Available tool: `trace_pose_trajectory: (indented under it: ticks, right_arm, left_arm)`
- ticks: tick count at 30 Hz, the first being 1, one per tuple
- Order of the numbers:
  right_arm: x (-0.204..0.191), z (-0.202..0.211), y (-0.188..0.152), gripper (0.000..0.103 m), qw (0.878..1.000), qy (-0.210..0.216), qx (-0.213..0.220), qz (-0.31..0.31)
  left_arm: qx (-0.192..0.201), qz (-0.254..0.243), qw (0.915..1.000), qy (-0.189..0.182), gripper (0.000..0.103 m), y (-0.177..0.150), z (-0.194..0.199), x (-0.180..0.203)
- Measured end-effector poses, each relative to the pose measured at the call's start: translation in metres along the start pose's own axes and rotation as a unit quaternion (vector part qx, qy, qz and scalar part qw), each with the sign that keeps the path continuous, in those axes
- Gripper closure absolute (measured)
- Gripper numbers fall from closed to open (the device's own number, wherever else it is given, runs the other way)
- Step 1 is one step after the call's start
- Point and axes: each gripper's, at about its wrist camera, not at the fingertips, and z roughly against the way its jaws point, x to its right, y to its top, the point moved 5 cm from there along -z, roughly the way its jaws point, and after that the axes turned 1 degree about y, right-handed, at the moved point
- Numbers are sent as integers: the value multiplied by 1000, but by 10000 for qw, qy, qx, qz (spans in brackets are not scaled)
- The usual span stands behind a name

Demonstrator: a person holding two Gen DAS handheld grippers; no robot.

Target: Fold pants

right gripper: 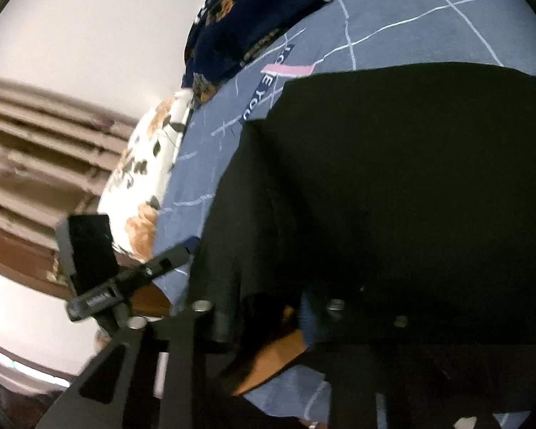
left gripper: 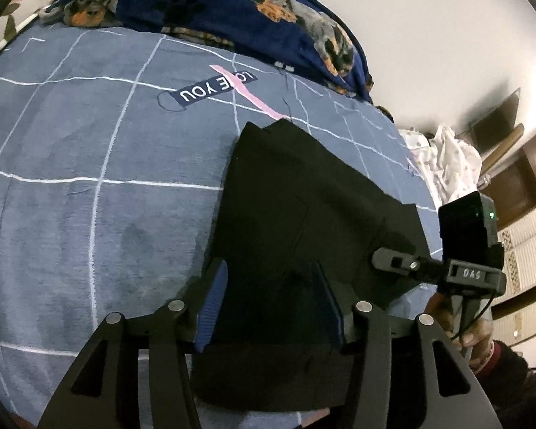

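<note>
Straddling black pants on bedspread, left gripper spread (right gripper's state unclear)

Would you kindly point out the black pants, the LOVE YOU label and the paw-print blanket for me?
black pants (left gripper: 303,193), left wrist view, flat middle of the fabric.
LOVE YOU label (left gripper: 200,91), left wrist view, on the word YOU.
paw-print blanket (left gripper: 214,3), left wrist view, navy area.

Black pants on blue bedcover gridded with white lines

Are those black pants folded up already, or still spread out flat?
Partly folded: the black pants lie as a compact layered shape on the blue bedspread, no legs stretched out. How many folds, cannot tell.
</note>
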Motion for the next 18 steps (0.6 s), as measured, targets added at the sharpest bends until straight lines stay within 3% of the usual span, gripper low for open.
trace_pose_trajectory:
  ticks: [4,9,18]
  right_arm:
    - [-16,35,15,92,9991,310,287,-47]
    - [-11,98,39,93,9969,346,713,-18]
    - [90,196,65,94,9855,-315,1466,-790]
  left_arm:
    - [207,-44,9998,57,51,9,18,8]
    - [303,-232,9992,73,35,14,23,30]
    - [-225,-702,9973,-74,34,7,-28,84]
